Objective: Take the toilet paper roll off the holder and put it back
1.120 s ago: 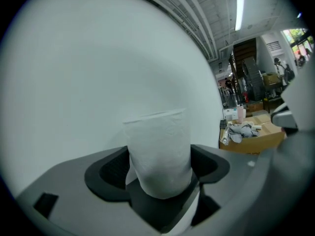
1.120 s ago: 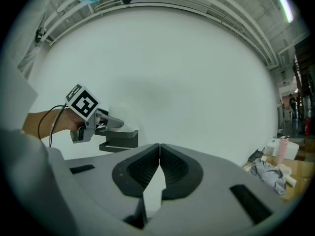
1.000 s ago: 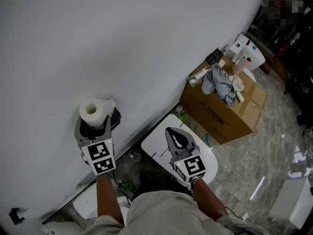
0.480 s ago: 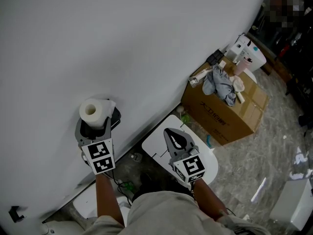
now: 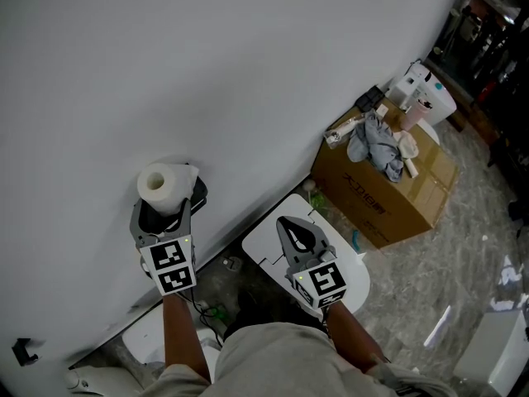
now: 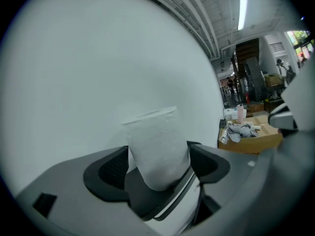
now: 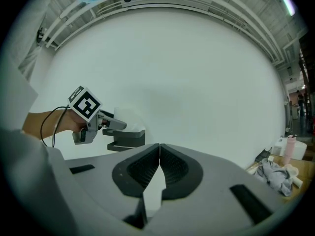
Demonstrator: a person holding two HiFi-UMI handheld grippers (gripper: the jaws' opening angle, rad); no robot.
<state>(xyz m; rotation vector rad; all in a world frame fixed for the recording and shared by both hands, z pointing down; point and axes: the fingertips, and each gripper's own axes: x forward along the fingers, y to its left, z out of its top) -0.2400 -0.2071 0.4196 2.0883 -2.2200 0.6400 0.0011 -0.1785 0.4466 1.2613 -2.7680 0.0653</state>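
Observation:
A white toilet paper roll (image 5: 161, 184) stands upright on a black wall-mounted holder (image 5: 197, 195). My left gripper (image 5: 163, 211) reaches up from below, and its jaws press both sides of the roll (image 6: 157, 146). In the left gripper view the black holder (image 6: 145, 198) shows under the roll, between the jaws of the left gripper (image 6: 158, 162). My right gripper (image 5: 289, 222) hangs to the right over a white toilet lid, shut with nothing in it. In the right gripper view the pads of the right gripper (image 7: 159, 150) meet, and the left gripper (image 7: 114, 125) and holder (image 7: 125, 138) show at the far left.
A plain white wall (image 5: 248, 73) fills the background. A white toilet lid (image 5: 263, 245) lies below the right gripper. To the right stands a cardboard box (image 5: 388, 190) with a grey cloth (image 5: 376, 143) and a white appliance (image 5: 423, 91) on top. The floor is marbled grey.
Almost nothing has moved. The view has shifted slightly, and the left gripper stays at the roll while the right gripper stays over the lid.

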